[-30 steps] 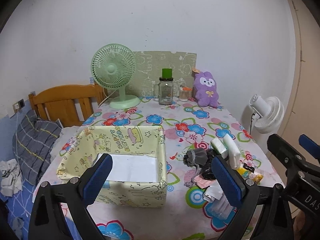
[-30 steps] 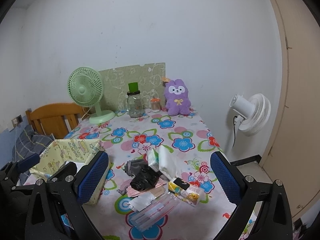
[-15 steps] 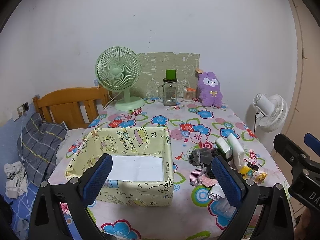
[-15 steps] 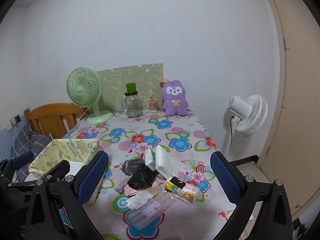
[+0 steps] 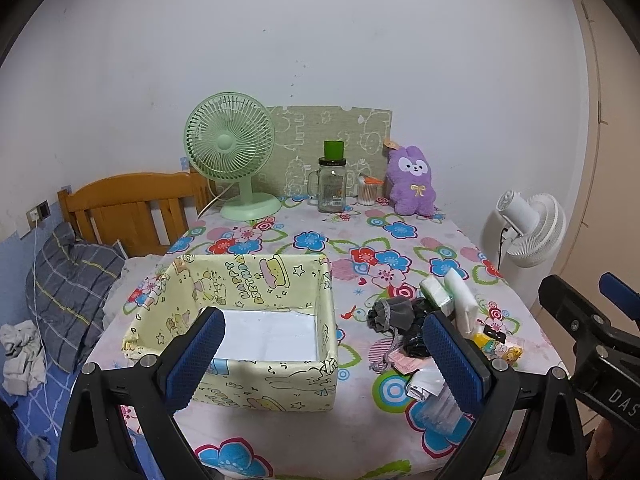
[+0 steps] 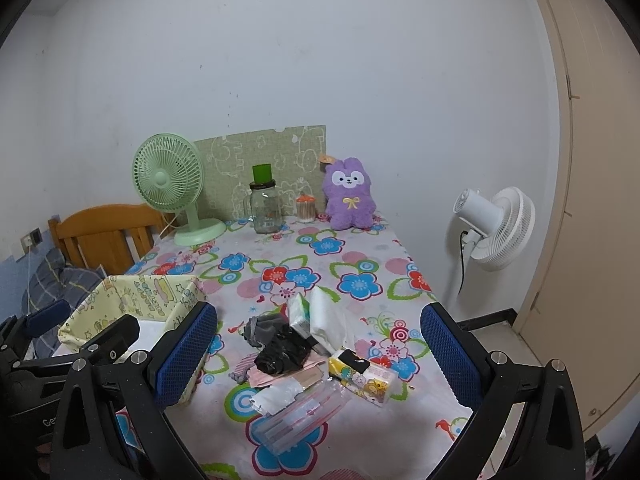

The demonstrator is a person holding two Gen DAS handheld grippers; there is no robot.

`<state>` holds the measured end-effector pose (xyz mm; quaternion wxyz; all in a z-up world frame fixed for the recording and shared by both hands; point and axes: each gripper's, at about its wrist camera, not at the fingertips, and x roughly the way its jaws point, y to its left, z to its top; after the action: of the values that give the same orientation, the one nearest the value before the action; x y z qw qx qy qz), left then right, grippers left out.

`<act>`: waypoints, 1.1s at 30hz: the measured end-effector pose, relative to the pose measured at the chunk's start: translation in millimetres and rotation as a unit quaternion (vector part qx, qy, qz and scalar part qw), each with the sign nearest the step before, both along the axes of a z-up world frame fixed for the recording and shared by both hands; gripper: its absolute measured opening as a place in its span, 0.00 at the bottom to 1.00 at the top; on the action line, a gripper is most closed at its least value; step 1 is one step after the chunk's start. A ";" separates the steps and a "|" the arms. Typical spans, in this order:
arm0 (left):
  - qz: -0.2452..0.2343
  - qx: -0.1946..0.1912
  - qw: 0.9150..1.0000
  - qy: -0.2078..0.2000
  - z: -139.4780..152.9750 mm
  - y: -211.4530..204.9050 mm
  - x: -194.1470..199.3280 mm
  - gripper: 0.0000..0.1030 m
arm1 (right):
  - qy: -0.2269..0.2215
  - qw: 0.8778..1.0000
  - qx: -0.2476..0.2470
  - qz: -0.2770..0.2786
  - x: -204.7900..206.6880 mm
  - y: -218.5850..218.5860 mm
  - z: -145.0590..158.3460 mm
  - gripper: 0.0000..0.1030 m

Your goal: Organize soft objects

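Clear packet (image 5: 438,408) partly hidden behind left gripper fingers (image 5: 452,356).

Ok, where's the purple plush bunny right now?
The purple plush bunny sits upright at the far end of the table, against the wall, just right of the small orange-lidded jar and the glass jar.

A plain white wall (image 5: 280,40) fills the upper frame; a wooden bed headboard (image 5: 128,204) sits at left, a beige door (image 6: 592,200) at right.
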<state>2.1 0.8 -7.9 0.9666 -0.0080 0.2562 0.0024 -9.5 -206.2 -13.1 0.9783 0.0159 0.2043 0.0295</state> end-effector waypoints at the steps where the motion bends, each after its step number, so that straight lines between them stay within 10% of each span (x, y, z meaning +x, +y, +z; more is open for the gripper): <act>1: 0.000 0.002 1.000 0.000 0.0 -0.8 -0.3 0.97 | 0.000 1.000 -0.001 -0.001 -0.3 -0.2 0.1 1.00; 33: -0.028 0.005 0.999 0.026 -24.3 -28.3 11.2 0.87 | 0.031 0.999 0.003 0.010 14.6 -13.2 -18.8 0.94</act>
<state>13.3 -27.5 -32.2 0.9592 0.0047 0.2817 -0.0235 5.1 -219.5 -32.0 0.9712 0.0176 0.2345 0.0397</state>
